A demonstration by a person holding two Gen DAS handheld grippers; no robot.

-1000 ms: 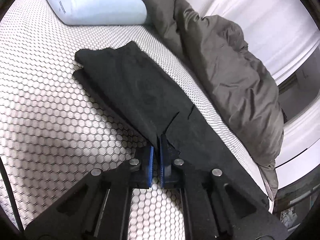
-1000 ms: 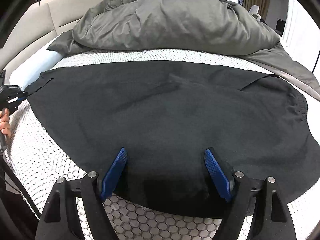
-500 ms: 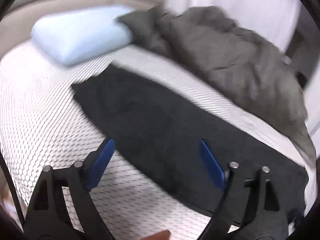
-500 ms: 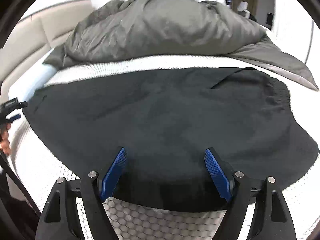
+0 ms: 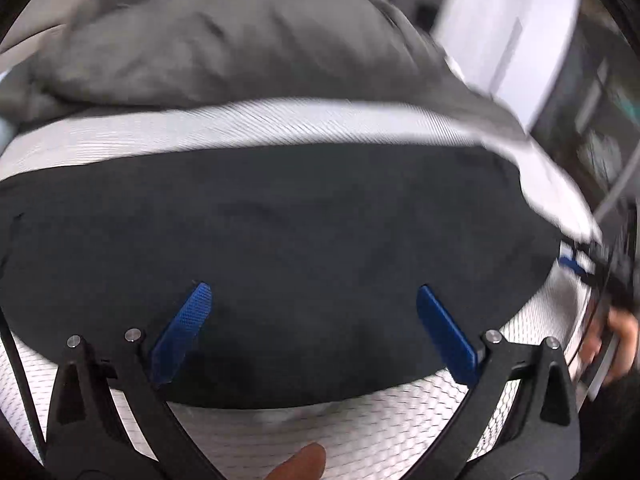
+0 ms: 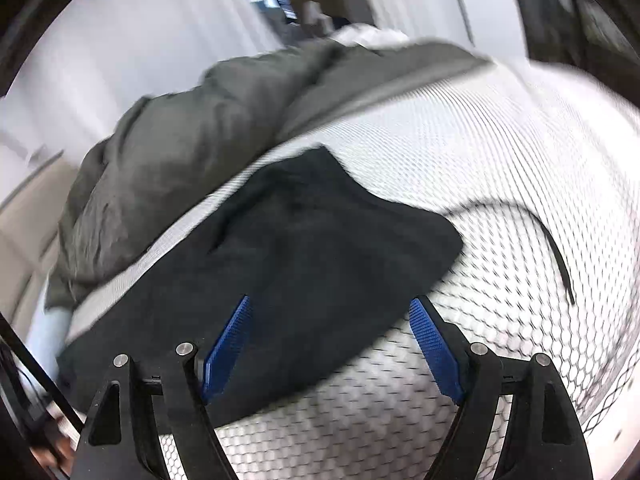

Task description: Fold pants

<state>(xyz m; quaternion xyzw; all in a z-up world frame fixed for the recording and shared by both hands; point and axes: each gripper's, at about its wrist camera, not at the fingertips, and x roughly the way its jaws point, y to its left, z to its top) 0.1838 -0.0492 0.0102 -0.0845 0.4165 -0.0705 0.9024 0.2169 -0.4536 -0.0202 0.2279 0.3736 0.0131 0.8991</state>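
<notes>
Black pants [image 5: 288, 240] lie flat as a long band across the white honeycomb bedcover [image 5: 360, 432]. My left gripper [image 5: 312, 292] hovers over their near edge with its jaws still opening wide; the blue pads [image 5: 188, 328] touch nothing. In the right wrist view one end of the pants [image 6: 320, 248] lies ahead, and a thin black drawstring [image 6: 556, 252] trails from it across the cover. My right gripper [image 6: 330, 308] stands open above that end, nothing between its fingers. The right gripper also shows at the left wrist view's right edge [image 5: 576, 268]. Both views are blurred.
A bunched grey duvet [image 5: 224, 40] fills the far side of the bed, also seen as duvet [image 6: 192, 136] in the right wrist view. White walls and a dark doorway stand behind. A person's hand [image 5: 616, 332] shows at the right edge.
My left gripper let go of the pants' end and opened wide, swinging sideways along the pants. The right gripper, open throughout, moved and rolled toward the other end.
</notes>
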